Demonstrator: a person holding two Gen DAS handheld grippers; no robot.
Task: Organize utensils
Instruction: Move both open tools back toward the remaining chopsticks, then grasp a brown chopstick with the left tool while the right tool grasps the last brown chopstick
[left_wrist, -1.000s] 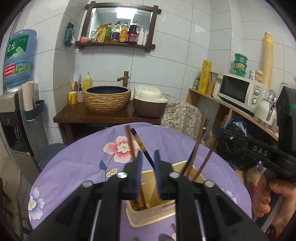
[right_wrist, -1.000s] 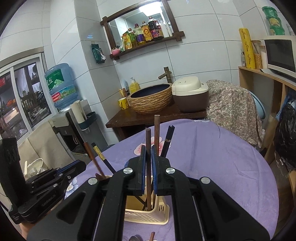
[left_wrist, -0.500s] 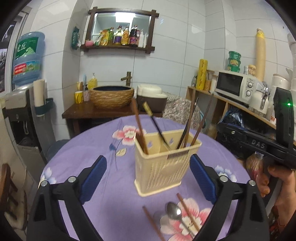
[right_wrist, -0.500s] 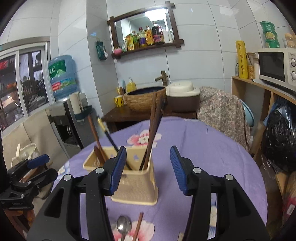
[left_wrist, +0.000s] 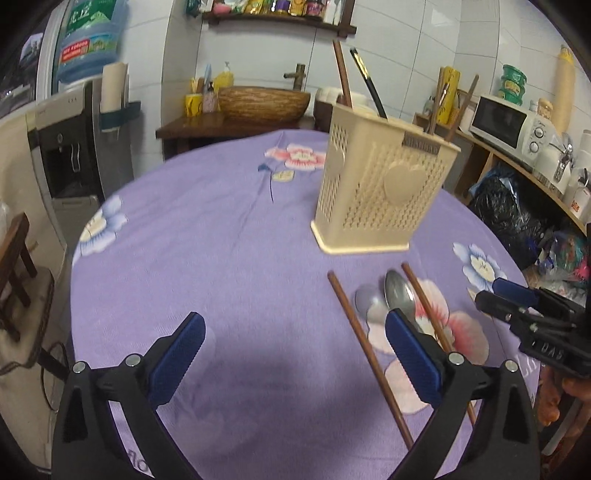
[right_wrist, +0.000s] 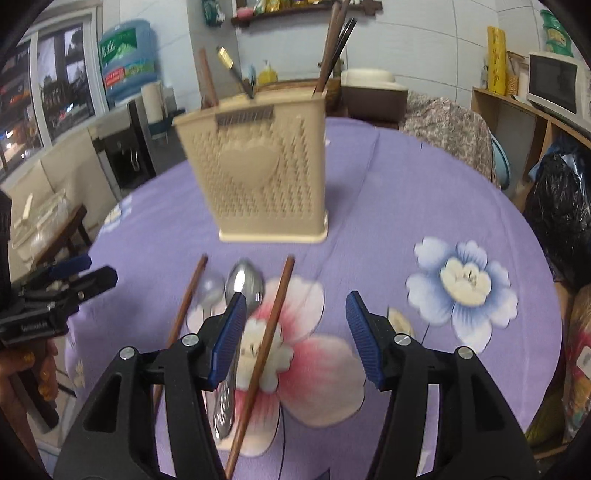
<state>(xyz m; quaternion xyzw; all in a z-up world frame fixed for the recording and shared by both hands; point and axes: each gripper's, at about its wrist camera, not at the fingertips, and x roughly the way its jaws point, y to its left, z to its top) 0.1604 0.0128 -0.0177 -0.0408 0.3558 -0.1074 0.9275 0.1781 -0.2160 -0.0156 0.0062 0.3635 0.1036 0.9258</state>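
Left wrist view: the left gripper, jaws opening, empty, hovers over purple tablecloth; the utensil holder stands at one o'clock. Right gripper, jaws opening, grips nothing, above a chopstick and spoon at eleven o'clock.

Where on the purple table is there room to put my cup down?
Left of the utensil holder, the purple cloth lies bare out to the table's edge. Right of the holder, around the blue flower, is also free. In front of it, spoons and chopsticks crowd the cloth.

On the desk: utensil holder at centre, chopsticks standing inside. Just before it, two spoons side by side between two loose chopsticks.
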